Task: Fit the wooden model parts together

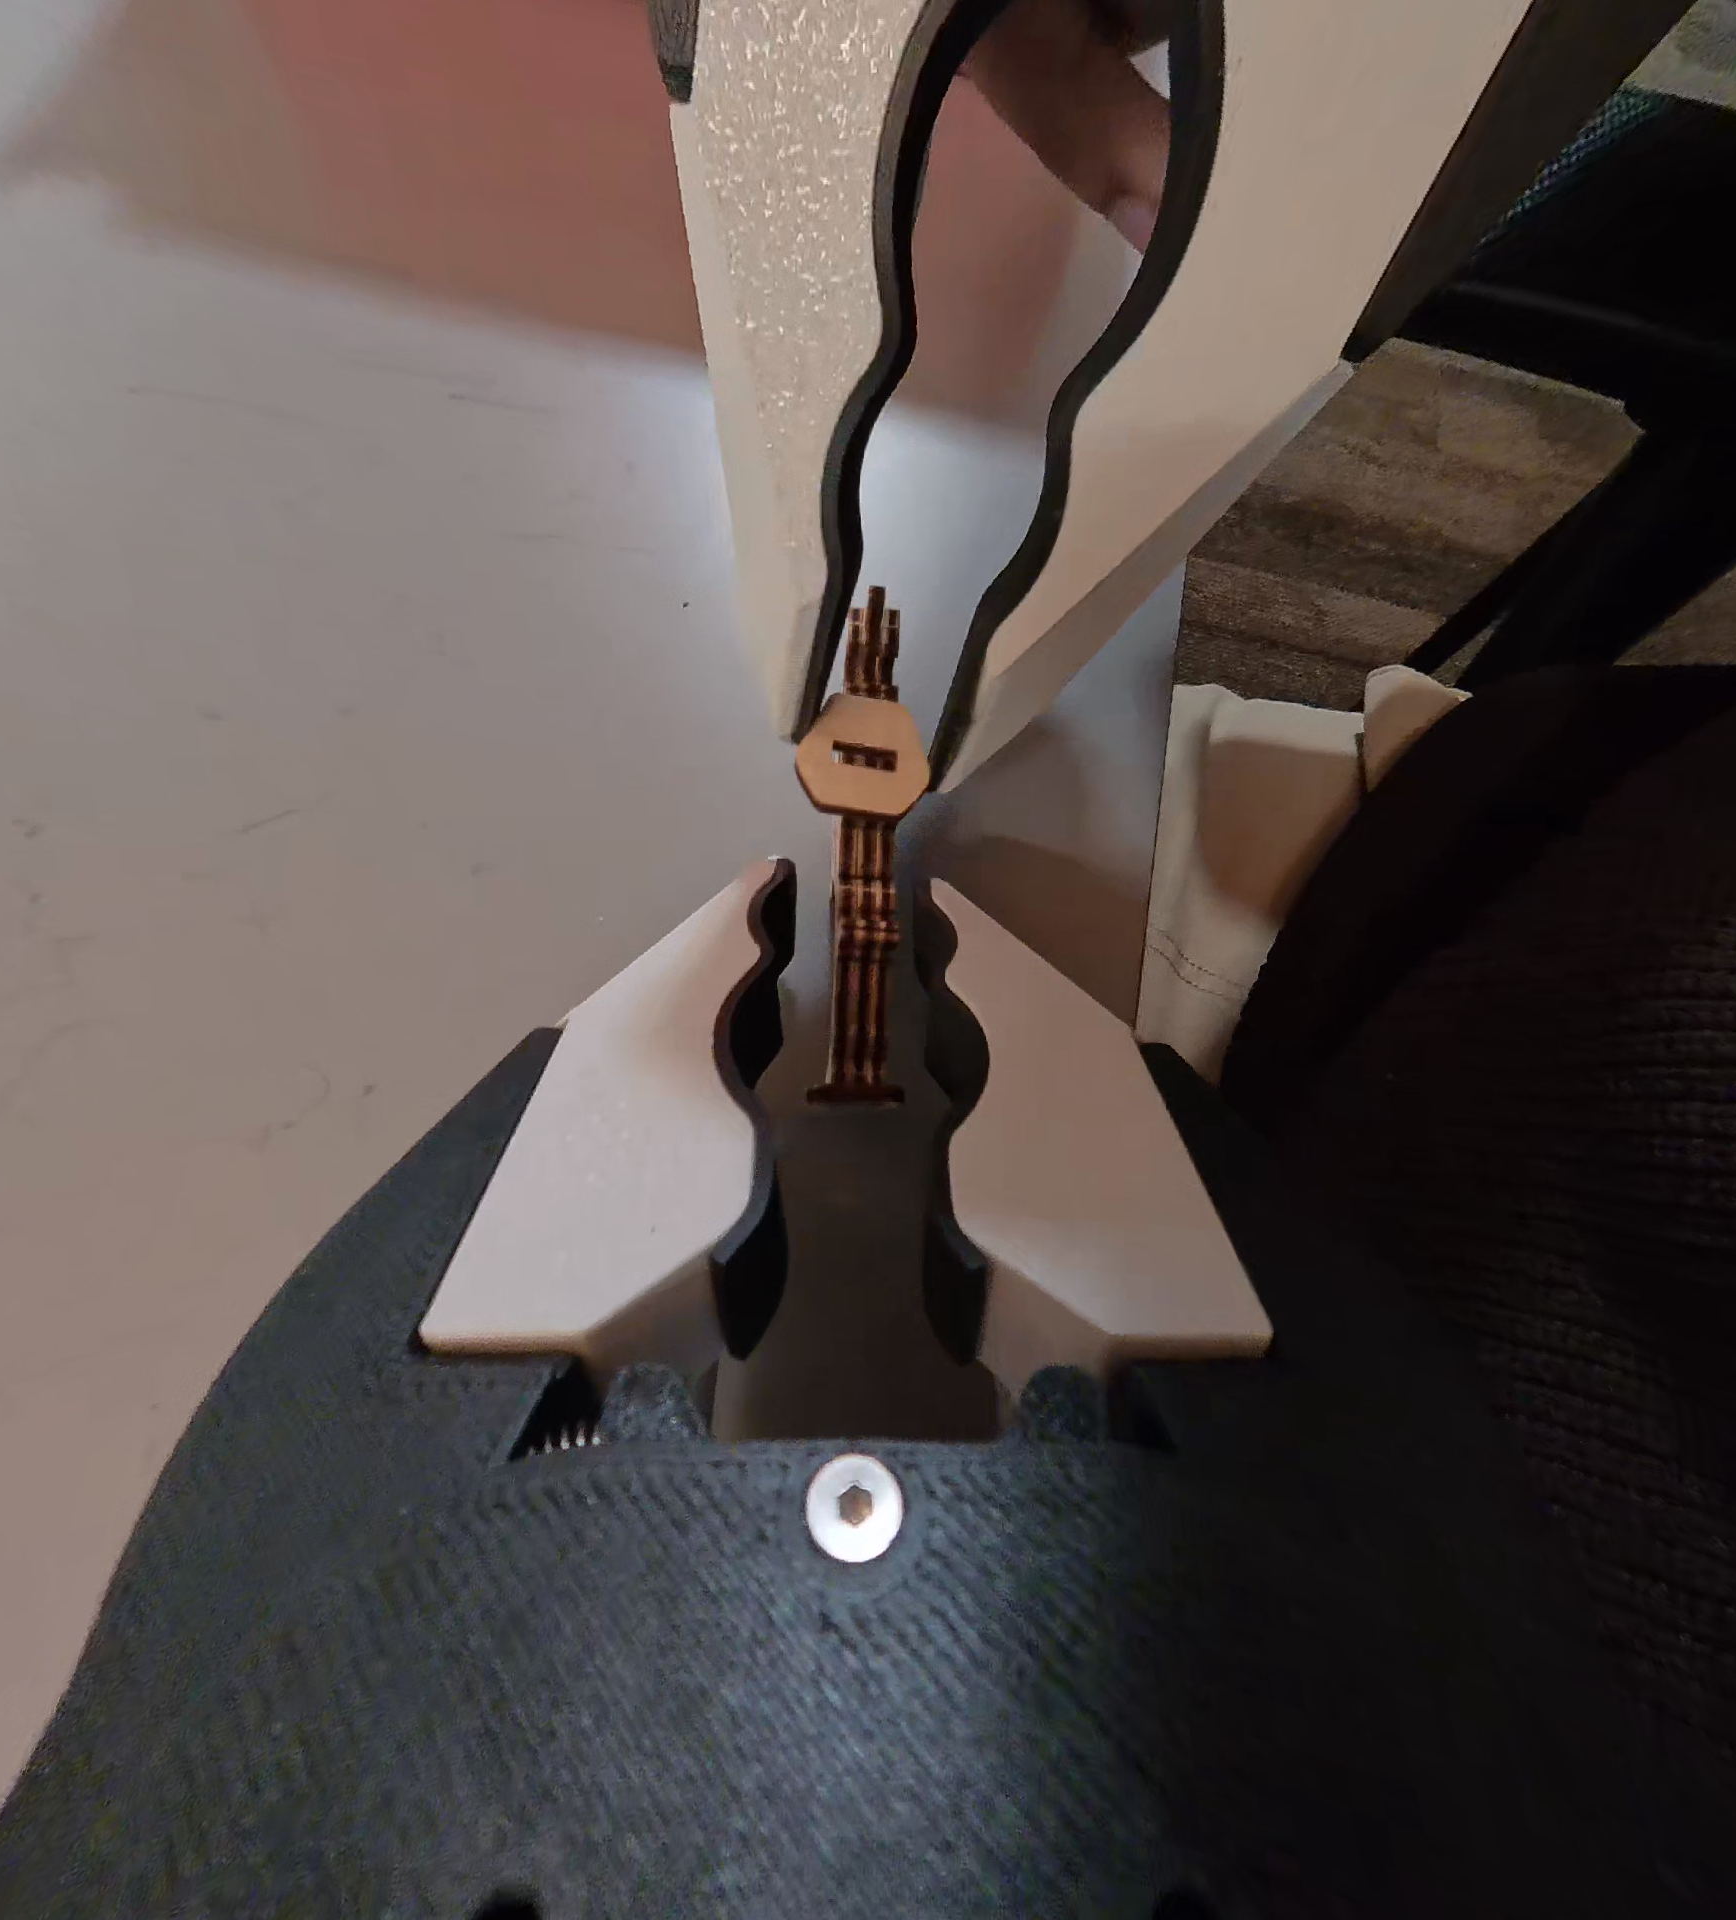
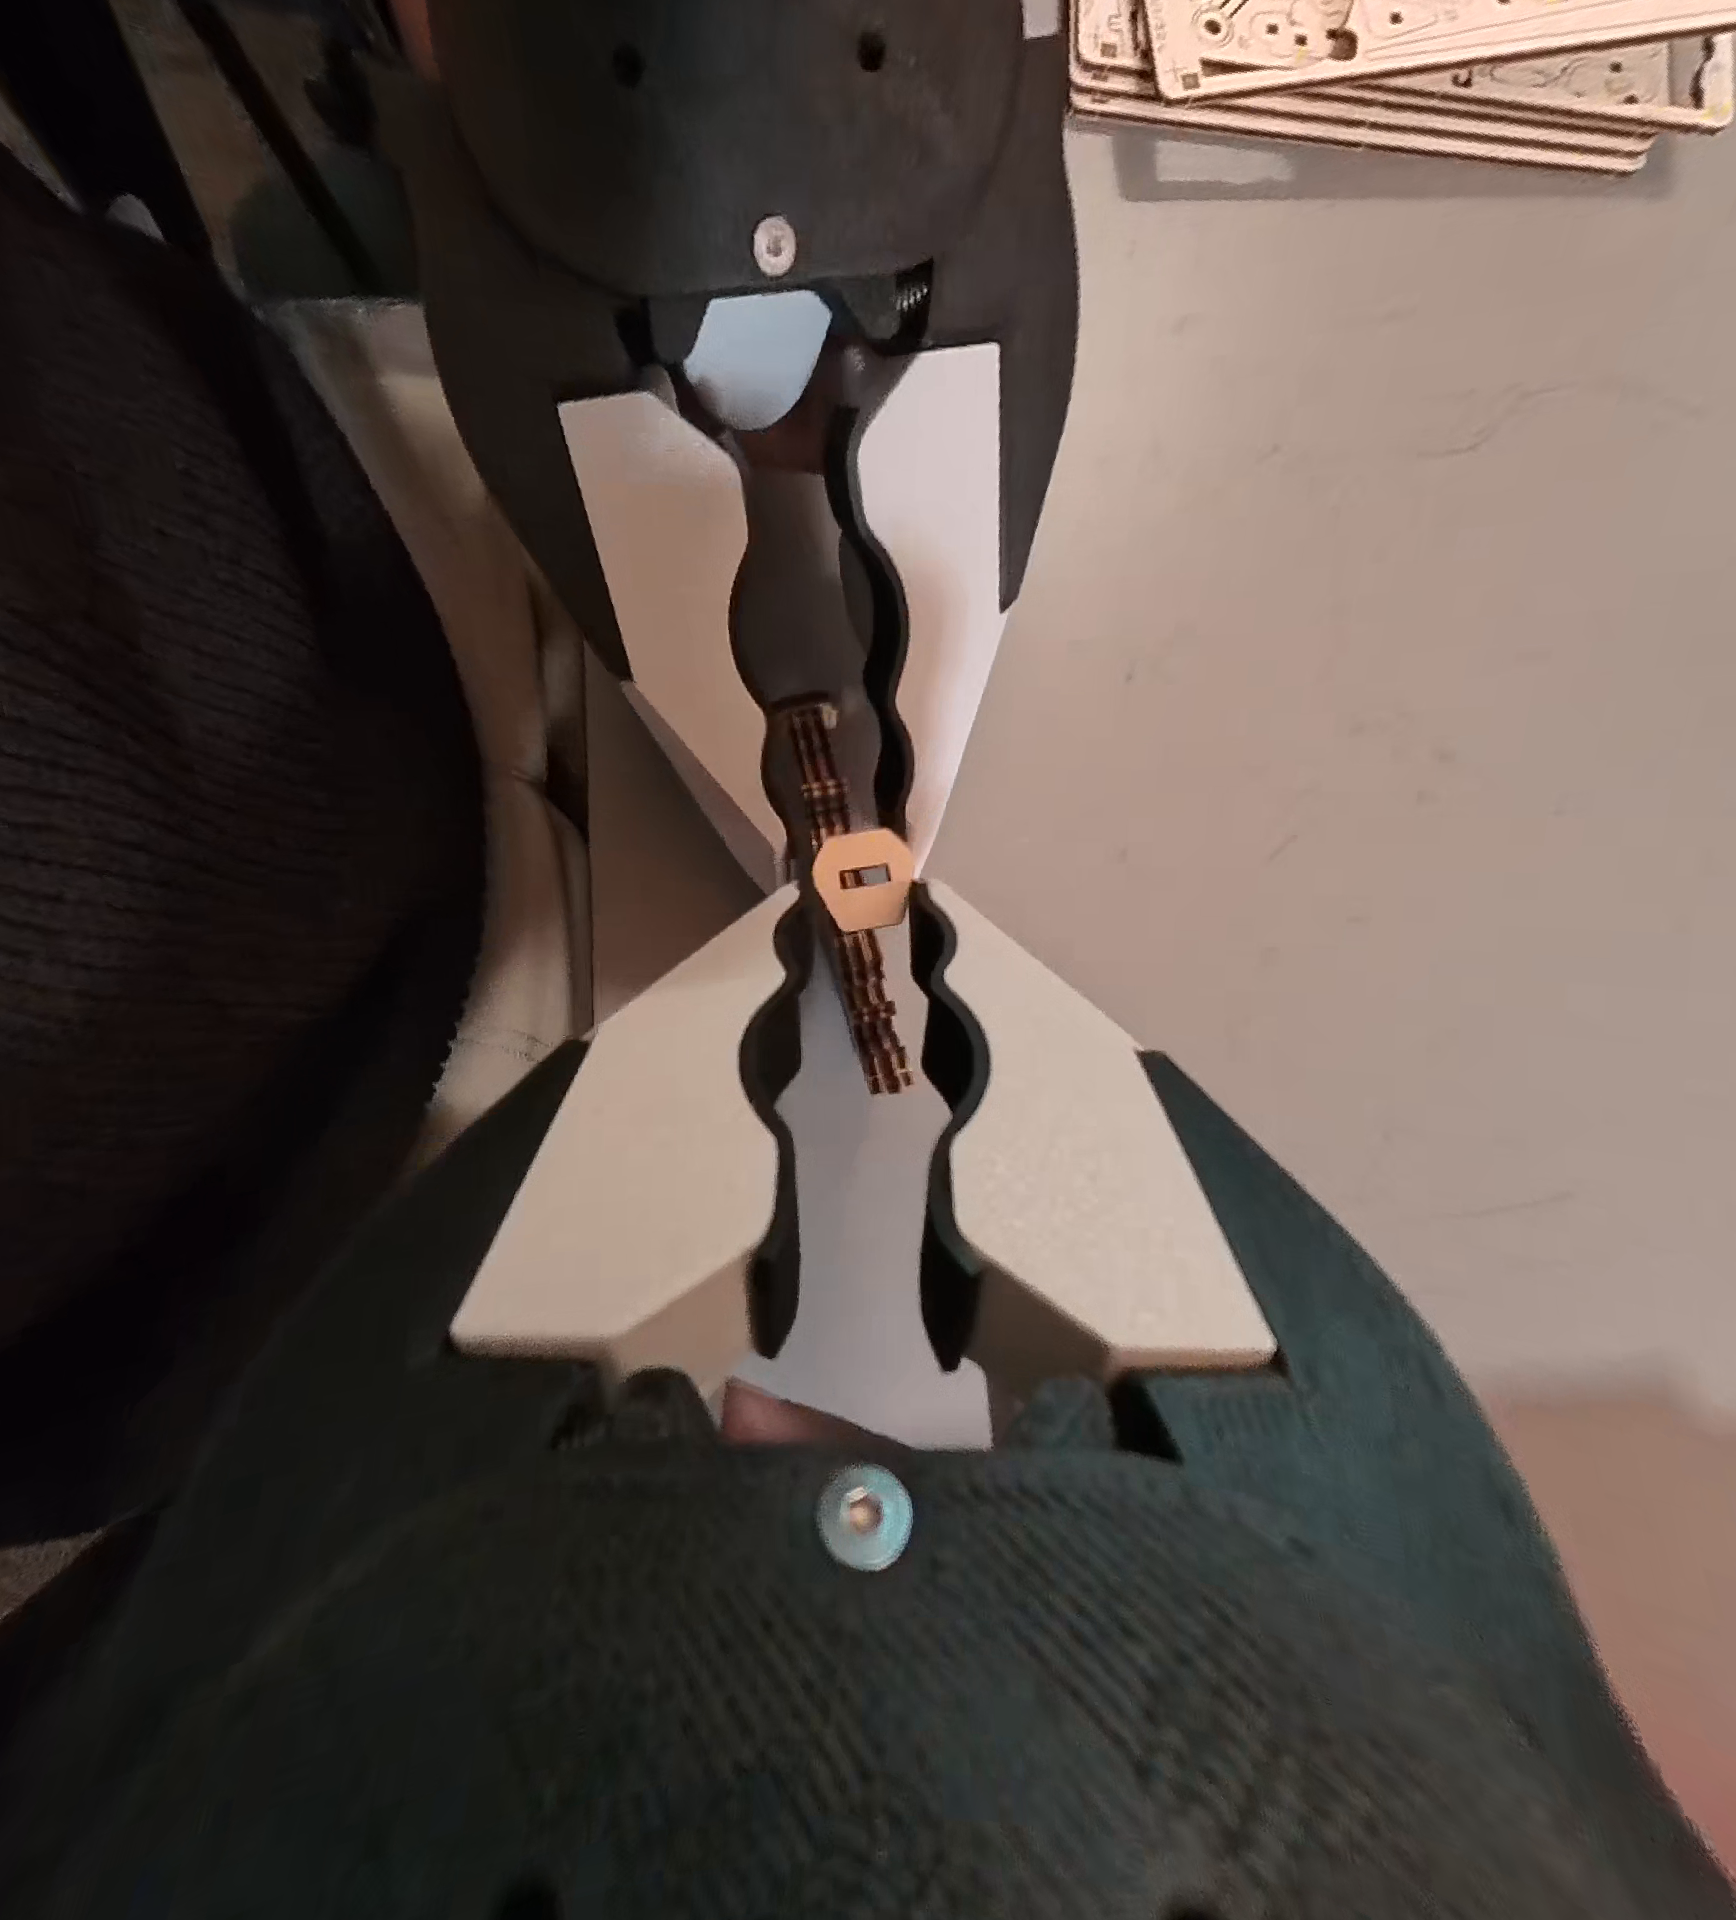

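A stack of thin layered wooden strips (image 1: 864, 977) runs lengthwise between my left gripper's (image 1: 864, 878) jaws, which are closed on its sides. A small hexagonal wooden piece with a slot (image 1: 861, 766) sits threaded on the strips just past the left fingertips. My right gripper (image 1: 869, 748) comes in from above, tips pinching that piece on both sides. In the right wrist view the hexagonal piece (image 2: 862, 878) lies at my right gripper's tips (image 2: 862, 902). The strips (image 2: 869, 997) pass through it into the left gripper (image 2: 848, 842) opposite.
Both grippers are held over a white table (image 1: 272, 623) near its edge. A pile of laser-cut wooden sheets (image 2: 1404, 83) lies at the far right. A person's dark clothing (image 2: 116, 727) fills the left side. Grey carpet (image 1: 1415, 499) shows beyond the table. Left and right tips are no more than a few centimetres apart.
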Demonstrator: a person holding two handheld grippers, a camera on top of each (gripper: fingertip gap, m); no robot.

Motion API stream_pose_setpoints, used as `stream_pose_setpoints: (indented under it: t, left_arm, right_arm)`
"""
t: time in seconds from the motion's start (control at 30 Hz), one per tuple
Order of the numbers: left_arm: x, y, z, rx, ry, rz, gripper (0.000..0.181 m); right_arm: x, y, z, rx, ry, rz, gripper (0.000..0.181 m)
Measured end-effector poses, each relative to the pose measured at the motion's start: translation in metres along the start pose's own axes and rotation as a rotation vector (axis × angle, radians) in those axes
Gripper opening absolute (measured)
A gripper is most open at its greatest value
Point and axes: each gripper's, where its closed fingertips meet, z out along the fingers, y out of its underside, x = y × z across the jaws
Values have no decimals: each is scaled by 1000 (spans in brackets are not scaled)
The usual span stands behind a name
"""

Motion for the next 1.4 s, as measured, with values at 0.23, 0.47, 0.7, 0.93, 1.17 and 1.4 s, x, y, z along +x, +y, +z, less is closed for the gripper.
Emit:
stream_pose_setpoints:
  t: [0.23,0.47,0.7,0.93,1.17,1.4]
  left_arm:
    - [1,0,0,0,10,4,10]
    - [1,-2,0,10,-4,28,8]
    - [0,-2,2,0,-39,90,8]
    - [0,-2,2,-1,-54,122,8]
    - [-1,-1,2,-3,-55,120,8]
    - [-1,-1,2,-1,-58,123,8]
  right_arm:
    - [-2,7,6,-59,-45,-33,18]
    - [-2,9,8,-74,-71,-34,18]
    - [-4,10,9,-81,-96,-30,17]
    - [-5,11,9,-95,-120,-24,18]
    - [-5,11,9,-131,-107,-30,17]
    - [-6,14,12,-156,-73,-18,17]
